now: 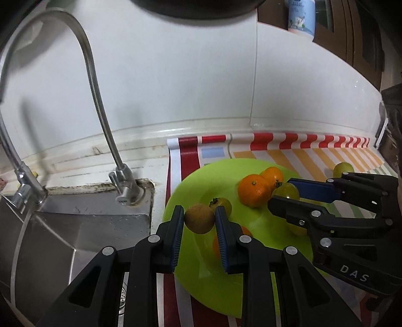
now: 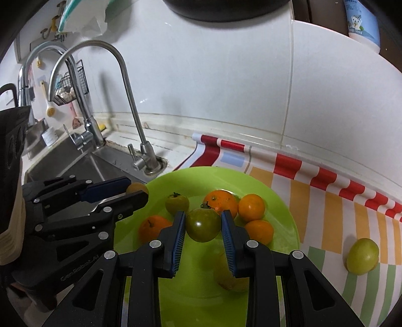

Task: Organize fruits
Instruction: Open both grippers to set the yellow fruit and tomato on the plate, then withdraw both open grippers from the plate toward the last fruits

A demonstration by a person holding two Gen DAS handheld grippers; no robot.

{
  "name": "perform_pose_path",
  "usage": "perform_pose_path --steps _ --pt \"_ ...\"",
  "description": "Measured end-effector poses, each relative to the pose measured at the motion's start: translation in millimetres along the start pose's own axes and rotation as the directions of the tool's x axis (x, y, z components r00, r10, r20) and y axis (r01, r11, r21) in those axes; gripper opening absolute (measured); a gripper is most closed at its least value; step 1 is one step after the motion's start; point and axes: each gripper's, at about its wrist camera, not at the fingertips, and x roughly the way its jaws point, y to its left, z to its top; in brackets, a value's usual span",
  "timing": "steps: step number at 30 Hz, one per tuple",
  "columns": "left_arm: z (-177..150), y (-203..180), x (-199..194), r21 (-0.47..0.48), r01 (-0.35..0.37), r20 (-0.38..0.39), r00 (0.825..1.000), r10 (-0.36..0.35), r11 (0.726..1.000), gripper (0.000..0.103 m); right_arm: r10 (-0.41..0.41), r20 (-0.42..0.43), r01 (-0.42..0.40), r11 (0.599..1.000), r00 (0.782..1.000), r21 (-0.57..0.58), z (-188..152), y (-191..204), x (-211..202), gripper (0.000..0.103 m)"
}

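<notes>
A lime green plate (image 1: 256, 226) (image 2: 201, 176) lies on a striped mat and holds several oranges (image 2: 221, 201) (image 1: 252, 191) and a small green tomato (image 2: 177, 202). My left gripper (image 1: 199, 218) is shut on a brownish-yellow round fruit (image 1: 199, 218) above the plate's left edge; it also shows in the right wrist view (image 2: 137, 195). My right gripper (image 2: 203, 223) is shut on a dark green tomato (image 2: 203, 224) above the plate's middle; it also shows in the left wrist view (image 1: 286, 193). One more green tomato (image 2: 362, 255) (image 1: 342, 169) lies on the mat, right of the plate.
A steel sink (image 1: 75, 234) with two curved taps (image 1: 93, 83) (image 2: 125, 83) sits left of the plate. The striped mat (image 2: 326, 201) runs to the white tiled wall (image 1: 176, 75). A bottle (image 2: 363, 22) stands on a ledge at upper right.
</notes>
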Motion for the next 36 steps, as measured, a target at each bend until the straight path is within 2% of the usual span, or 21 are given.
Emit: perform_pose_path --steps 7,11,14,19,21,27,30,36 --pt "2.3 1.1 14.9 -0.016 0.073 -0.035 0.997 -0.073 0.997 0.026 -0.008 -0.013 0.008 1.0 1.0 0.01 -1.4 -5.5 7.0 0.03" --pt "2.5 -2.2 17.1 -0.007 0.087 -0.035 0.996 -0.087 0.996 0.027 -0.016 -0.014 0.016 1.0 1.0 0.011 -2.2 -7.8 7.7 0.03" --pt "3.7 -2.7 12.8 -0.017 0.088 -0.03 0.996 -0.088 0.996 0.03 -0.019 -0.013 0.02 1.0 1.0 0.016 -2.7 -8.6 5.4 0.039" --pt "4.6 -2.8 -4.7 -0.036 0.058 -0.006 0.998 -0.058 0.998 0.033 -0.029 0.018 0.029 0.999 0.999 0.019 -1.4 -8.2 -7.6 0.039" --pt "4.5 -4.6 -15.5 -0.045 0.039 0.01 0.999 -0.038 0.998 0.044 -0.032 0.037 0.032 0.999 0.999 0.017 -1.2 -7.4 -16.1 0.039" --pt "0.4 -10.8 -45.6 -0.063 0.014 0.042 0.999 -0.012 0.998 0.052 -0.037 0.091 0.035 0.999 0.995 0.024 -3.1 -4.9 -46.2 0.039" --pt "-2.0 -16.5 -63.1 -0.067 0.003 0.064 0.998 0.001 0.998 0.055 -0.051 0.11 0.049 0.999 0.993 0.019 -6.2 -3.4 -61.3 0.046" --pt "-5.1 -27.6 -93.4 -0.077 -0.023 0.097 0.995 0.031 0.997 0.061 -0.069 0.14 0.063 0.997 0.988 0.041 -15.7 -3.6 -90.3 0.047"
